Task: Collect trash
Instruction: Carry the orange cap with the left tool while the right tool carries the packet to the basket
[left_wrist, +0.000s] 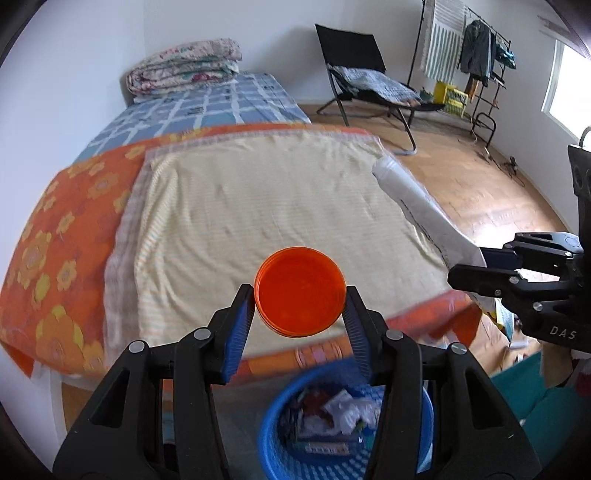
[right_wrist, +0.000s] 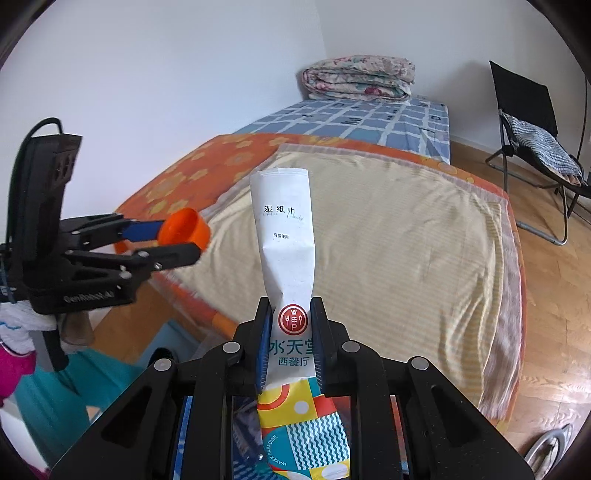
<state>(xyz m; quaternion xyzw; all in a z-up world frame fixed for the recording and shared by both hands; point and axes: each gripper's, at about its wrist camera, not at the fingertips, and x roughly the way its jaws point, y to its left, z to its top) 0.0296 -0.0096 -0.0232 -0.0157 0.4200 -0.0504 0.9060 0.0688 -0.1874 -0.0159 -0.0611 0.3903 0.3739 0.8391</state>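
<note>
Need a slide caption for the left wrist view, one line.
Left gripper holds an orange lid above the blue trash basket at the bed's foot; right gripper alongside grips a wet-wipe packet.

Bed (left_wrist: 280, 192) top open across its middle; folded quilt (left_wrist: 184, 66) only at far end. Blue basket (left_wrist: 273, 435) below left tongs (left_wrist: 300, 295), mouth unobstructed, partly filled.
</note>
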